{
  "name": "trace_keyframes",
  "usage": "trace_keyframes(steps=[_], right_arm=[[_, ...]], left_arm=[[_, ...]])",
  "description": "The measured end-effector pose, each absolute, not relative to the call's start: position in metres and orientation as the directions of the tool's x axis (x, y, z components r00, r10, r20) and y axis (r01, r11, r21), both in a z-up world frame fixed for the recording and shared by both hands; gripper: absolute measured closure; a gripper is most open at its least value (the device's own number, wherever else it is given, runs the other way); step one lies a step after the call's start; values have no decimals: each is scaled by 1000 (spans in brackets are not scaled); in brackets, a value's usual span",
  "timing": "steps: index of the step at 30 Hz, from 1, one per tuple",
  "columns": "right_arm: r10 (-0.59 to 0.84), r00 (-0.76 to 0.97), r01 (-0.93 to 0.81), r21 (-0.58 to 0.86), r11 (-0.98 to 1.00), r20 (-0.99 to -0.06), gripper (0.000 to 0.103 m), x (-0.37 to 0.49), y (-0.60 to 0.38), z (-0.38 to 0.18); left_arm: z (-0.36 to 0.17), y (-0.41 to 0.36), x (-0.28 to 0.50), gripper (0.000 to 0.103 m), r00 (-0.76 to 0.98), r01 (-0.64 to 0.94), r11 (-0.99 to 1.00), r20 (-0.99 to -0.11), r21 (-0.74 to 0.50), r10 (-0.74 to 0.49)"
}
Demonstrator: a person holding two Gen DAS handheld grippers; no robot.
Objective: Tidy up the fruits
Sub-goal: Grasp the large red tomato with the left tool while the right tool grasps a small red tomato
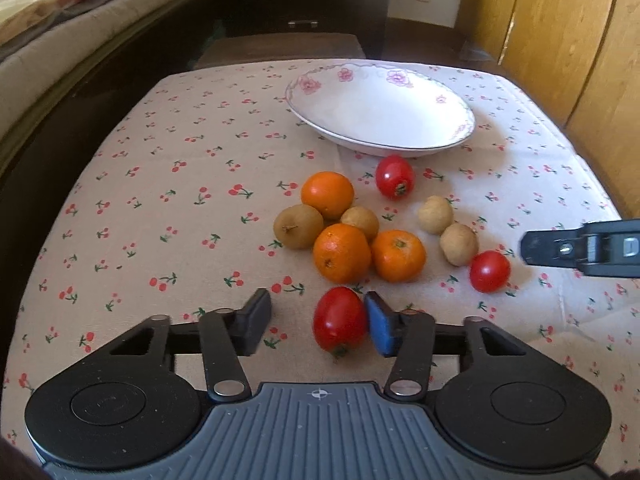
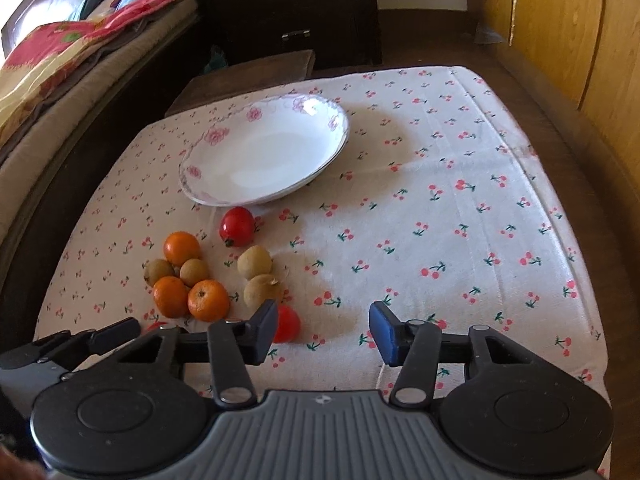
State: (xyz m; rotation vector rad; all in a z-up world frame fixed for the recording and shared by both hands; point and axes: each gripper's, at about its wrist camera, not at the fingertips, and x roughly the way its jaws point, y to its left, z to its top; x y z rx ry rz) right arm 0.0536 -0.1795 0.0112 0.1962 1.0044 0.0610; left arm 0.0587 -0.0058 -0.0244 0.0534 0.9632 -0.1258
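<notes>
A white floral plate [image 1: 448, 114] stands empty at the far side of the table; it also shows in the right wrist view [image 2: 320, 120]. In front of it lie three oranges [image 1: 341, 253], several brown kiwis [image 1: 298, 226] and three red tomatoes. My left gripper [image 1: 316, 322] is open around the nearest tomato [image 1: 339, 323], which touches the blue right pad [image 1: 380, 326]. My right gripper [image 2: 325, 330] is open and empty over the cloth; a tomato [image 2: 287, 324] sits just behind its left finger. The right gripper's tip shows in the left wrist view [image 1: 536, 246].
The table carries a cherry-print cloth [image 2: 460, 240]. A bed with a patterned blanket [image 2: 60, 60] runs along the left. A dark dresser [image 2: 288, 4] stands behind, and wooden panels [image 2: 560, 20] on the right.
</notes>
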Motion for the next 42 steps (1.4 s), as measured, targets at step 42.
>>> trace_keyframes(steps=[42], right_arm=[[74, 503, -121, 15, 993, -861, 76, 59, -148, -9]], left_arm=[[-26, 8, 48, 59, 604, 166, 986, -791, 2, -100]])
